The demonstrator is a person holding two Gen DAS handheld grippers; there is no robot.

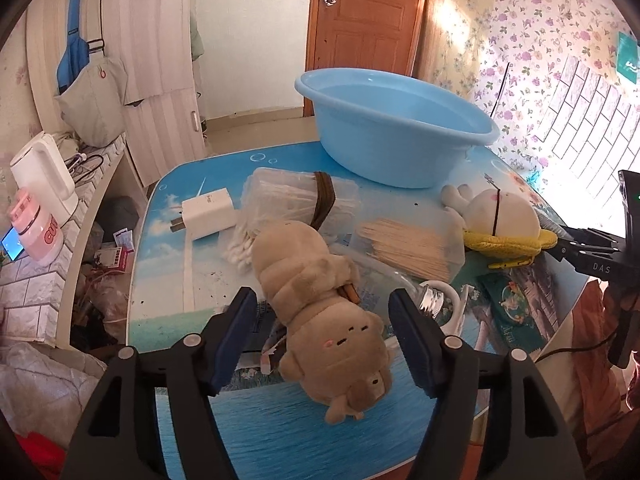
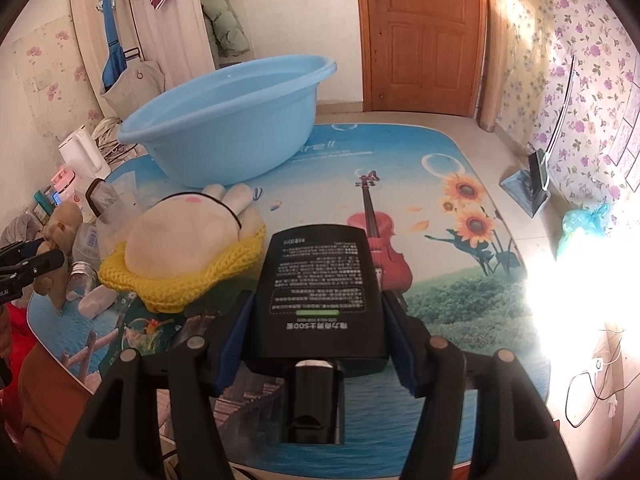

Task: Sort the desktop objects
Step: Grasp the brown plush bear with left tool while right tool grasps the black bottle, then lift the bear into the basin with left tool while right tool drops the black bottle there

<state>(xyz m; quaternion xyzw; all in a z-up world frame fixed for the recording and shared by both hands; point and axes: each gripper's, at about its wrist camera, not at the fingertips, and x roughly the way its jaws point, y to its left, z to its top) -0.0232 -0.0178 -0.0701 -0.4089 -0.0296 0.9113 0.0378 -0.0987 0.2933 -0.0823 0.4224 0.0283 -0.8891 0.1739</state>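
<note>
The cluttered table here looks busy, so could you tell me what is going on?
A person is sorting things with a gripper in each hand. The left gripper is open around a brown plush toy lying on the table, not yet clamped. The right gripper holds a black bottle between its pads. A blue basin sits at the far side, and a white plush in a yellow knitted hat, a charger and packs of sticks are scattered nearby.

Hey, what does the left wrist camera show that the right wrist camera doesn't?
Only the left wrist view shows the white charger, the toothpick bundle and the open left gripper straddling the brown plush. Only the right wrist view shows the right gripper clamped on a black bottle. Both show the blue basin and the yellow-hatted plush.
</note>
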